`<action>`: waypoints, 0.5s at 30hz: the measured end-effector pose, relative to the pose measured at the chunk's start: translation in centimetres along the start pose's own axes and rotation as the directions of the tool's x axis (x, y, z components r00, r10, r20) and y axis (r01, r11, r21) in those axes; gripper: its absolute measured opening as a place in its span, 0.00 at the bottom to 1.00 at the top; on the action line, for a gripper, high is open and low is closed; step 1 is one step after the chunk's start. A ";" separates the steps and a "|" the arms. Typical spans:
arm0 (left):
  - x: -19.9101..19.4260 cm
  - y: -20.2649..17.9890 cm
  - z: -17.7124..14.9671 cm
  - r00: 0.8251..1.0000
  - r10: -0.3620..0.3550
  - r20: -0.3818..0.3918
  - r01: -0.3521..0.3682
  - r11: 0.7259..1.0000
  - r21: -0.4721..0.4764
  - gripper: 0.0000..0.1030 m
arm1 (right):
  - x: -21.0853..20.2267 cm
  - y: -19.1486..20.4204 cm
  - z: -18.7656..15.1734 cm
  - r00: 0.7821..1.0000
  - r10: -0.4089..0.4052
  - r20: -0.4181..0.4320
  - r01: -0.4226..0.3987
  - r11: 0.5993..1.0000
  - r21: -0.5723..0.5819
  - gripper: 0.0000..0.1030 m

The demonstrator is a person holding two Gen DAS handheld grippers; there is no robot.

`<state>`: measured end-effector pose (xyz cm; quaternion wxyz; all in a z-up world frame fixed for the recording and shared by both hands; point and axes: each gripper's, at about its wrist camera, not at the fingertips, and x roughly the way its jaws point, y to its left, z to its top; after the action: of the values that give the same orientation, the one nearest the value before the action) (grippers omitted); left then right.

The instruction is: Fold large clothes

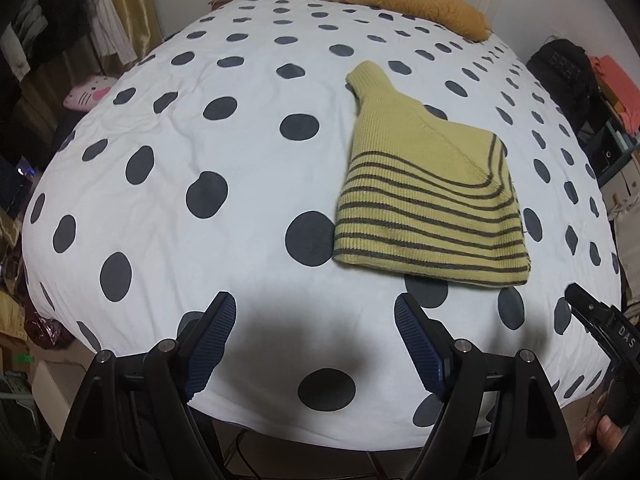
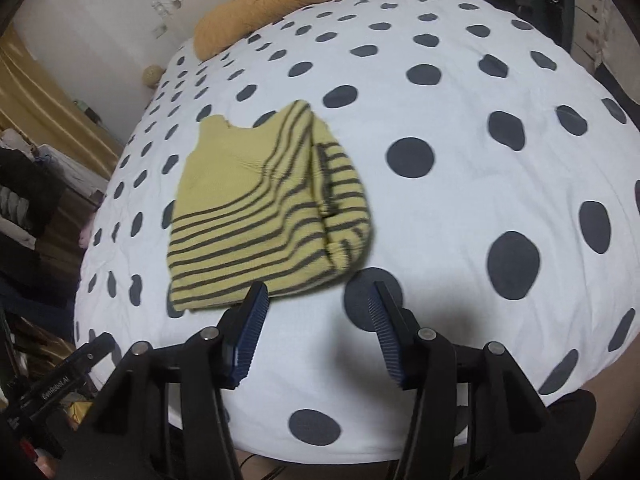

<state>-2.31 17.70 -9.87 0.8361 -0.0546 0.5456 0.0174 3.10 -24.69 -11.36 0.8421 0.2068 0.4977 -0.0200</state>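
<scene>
Striped yellow sweater (image 1: 430, 196) lies folded on polka-dot bed (image 1: 200, 120) | left tool (image 1: 314, 346), right tool (image 2: 318, 332) both apart, empty | next: likely final tidy.

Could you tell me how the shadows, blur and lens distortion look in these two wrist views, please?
Left wrist view: bedspread bulges barrel-like, dark shadow under the left gripper, sweater fairly sharp. Right wrist view: same bulge, sweater slightly blurred, softer shadow by the right gripper.
</scene>
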 end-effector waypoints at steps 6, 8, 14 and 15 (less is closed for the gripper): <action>0.4 -1.3 -0.1 1.000 -0.017 -0.009 0.017 0.999 0.038 0.80 | -0.2 1.4 -0.7 0.999 -0.047 -0.012 0.046 0.998 -0.048 0.52; 0.3 -2.0 -0.2 1.000 -0.024 -0.009 0.025 0.998 0.057 0.80 | -0.3 2.8 -0.9 0.997 -0.075 -0.012 0.074 0.993 -0.098 0.52; -0.5 -3.0 -0.3 0.999 -0.041 0.004 0.041 0.996 0.085 0.80 | -0.6 8.3 -1.7 0.988 -0.157 0.015 0.155 0.956 -0.251 0.54; -0.6 -2.9 -0.3 0.999 -0.042 0.006 0.041 0.996 0.084 0.80 | -0.7 9.0 -1.9 0.987 -0.159 0.016 0.157 0.951 -0.267 0.55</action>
<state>-2.56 14.78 -9.22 0.8399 -0.0308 0.5413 -0.0228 3.37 -15.91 -8.61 0.8565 0.0508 0.5132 -0.0194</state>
